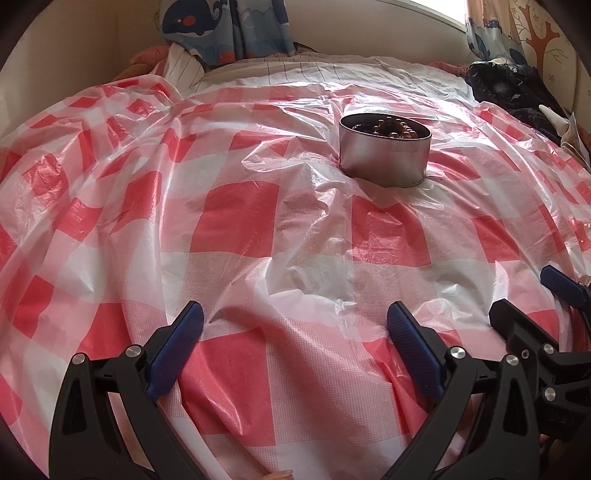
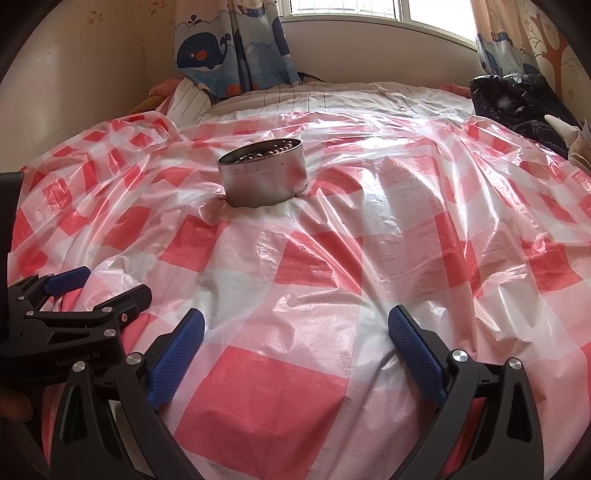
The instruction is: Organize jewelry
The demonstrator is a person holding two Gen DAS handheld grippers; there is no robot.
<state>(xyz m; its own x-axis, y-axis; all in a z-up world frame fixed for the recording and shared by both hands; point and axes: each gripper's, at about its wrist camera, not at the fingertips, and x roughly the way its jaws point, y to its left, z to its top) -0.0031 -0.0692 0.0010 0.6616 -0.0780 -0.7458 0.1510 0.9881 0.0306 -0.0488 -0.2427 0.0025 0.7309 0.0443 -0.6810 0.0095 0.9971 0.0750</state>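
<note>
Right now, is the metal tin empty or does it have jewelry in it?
Not empty. The open, lidless tin stands upright on the checked sheet, with dark round beads showing above its rim in both views.

Lighting: daylight, soft, from a window (image 2: 347, 7) at 12 o'clock, blown out to white. Glare: sheen on the plastic checked sheet (image 2: 388, 206), strongest toward 1 o'clock. Shadows: faint. Distortion: heavy fisheye bowing; dark vignette in all corners. Focus: centre sharp, near edge at 6 o'clock slightly soft.
</note>
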